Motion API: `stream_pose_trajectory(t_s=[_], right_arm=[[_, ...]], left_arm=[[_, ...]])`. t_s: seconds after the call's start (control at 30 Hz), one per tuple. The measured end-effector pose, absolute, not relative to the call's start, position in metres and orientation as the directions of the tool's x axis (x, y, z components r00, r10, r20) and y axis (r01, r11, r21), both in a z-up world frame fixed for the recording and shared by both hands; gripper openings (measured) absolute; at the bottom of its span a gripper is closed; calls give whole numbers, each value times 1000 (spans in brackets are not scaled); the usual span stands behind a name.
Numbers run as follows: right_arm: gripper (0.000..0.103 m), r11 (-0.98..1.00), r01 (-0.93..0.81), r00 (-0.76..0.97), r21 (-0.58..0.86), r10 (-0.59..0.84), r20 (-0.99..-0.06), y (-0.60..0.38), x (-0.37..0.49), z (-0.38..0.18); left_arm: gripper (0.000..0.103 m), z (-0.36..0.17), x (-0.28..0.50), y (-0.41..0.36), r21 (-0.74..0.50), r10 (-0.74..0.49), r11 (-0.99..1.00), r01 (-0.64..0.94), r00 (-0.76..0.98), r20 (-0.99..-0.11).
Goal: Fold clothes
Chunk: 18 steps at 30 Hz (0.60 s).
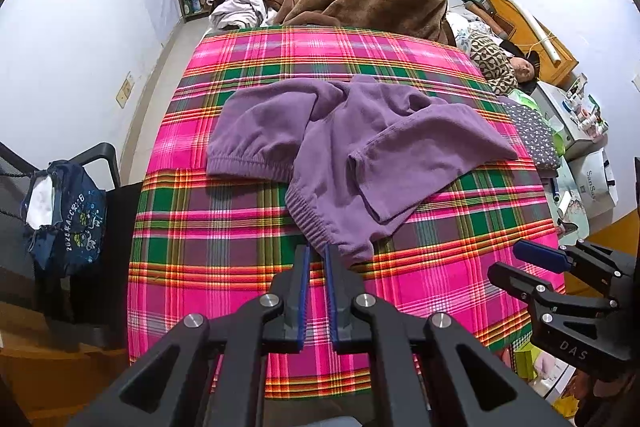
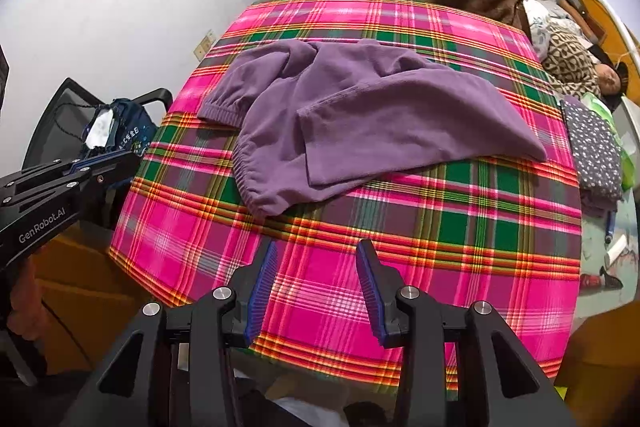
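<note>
Trousers (image 1: 344,151), purple, lie crumpled on the plaid bed (image 1: 420,291); my left tongs (image 1: 317,259) nearly clenched at their waistband, right tongs (image 2: 316,267) released, so next I pinch and straighten.

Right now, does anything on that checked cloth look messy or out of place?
Yes: the purple garment lies crumpled on the plaid cloth, one part folded crookedly over the rest and its elastic hems askew. Nothing looks spilled or damaged.

left gripper (image 1: 317,251): narrow gap, at purple trousers (image 1: 344,147) waistband | plaid cloth (image 1: 224,267)
</note>
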State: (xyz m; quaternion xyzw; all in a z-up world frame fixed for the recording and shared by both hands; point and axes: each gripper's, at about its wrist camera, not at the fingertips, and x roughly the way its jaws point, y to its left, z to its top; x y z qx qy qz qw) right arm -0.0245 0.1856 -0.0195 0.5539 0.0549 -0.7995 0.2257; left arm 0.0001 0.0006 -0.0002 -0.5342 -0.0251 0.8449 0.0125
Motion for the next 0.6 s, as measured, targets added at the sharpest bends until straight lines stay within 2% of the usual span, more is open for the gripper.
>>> stream_pose_trajectory(t_s=[0.6], right_arm=[[43, -883, 441, -304, 164, -319, -898, 188, -28, -8]], left_arm=[[8, 6, 3, 9, -38, 31, -999, 9, -398, -917]])
